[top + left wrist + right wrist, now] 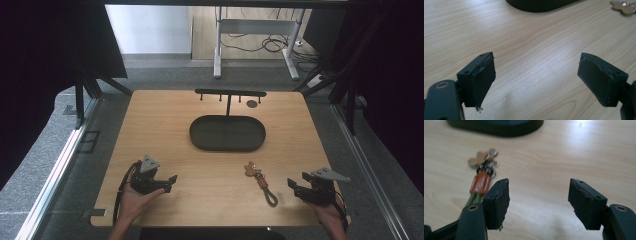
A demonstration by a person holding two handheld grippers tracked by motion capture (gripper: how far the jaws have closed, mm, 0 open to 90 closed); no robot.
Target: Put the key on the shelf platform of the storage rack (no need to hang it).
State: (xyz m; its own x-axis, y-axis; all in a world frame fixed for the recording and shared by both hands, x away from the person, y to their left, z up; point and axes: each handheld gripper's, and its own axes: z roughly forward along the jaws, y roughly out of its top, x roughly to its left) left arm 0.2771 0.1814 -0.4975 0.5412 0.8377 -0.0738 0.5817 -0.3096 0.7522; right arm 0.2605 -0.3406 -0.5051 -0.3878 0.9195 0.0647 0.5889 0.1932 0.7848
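At the lower left of the high view, one left claw (172,183) sits low over the wooden tabletop (165,120), held in the person's left hand (134,199). Its two jaws stand wide apart with nothing between them; in the left gripper view the left claw (536,82) has bare wood grain between its two black pads, and a few crumbs of worn padding hang from the tip of the left-hand one.

In the middle of the high view lies one dark oval tray (227,144), shallow and with nothing visible inside. Behind it, toward the top of the frame, rises one black T-shaped stand (229,94) with four small pegs hanging under its crossbar (one small dark round disc (251,104) lies on the wood just right of the post).

Right of centre and below the tray lies one keychain (260,181): a tan leather tag at its upper end, metal rings, an orange-red sleeve, then a green cord loop trailing toward the lower right. It rests flat on the tabletop, apart from the tray.

At the lower right, one right claw (291,186) is held in the right hand (330,214), jaws likewise spread and holding nothing. In the right gripper view the right claw (539,202) gapes over bare wood, while the keychain (481,182) lies at the left of the frame, its green cord running behind the left-hand jaw, with the tray (499,126) across the top edge.
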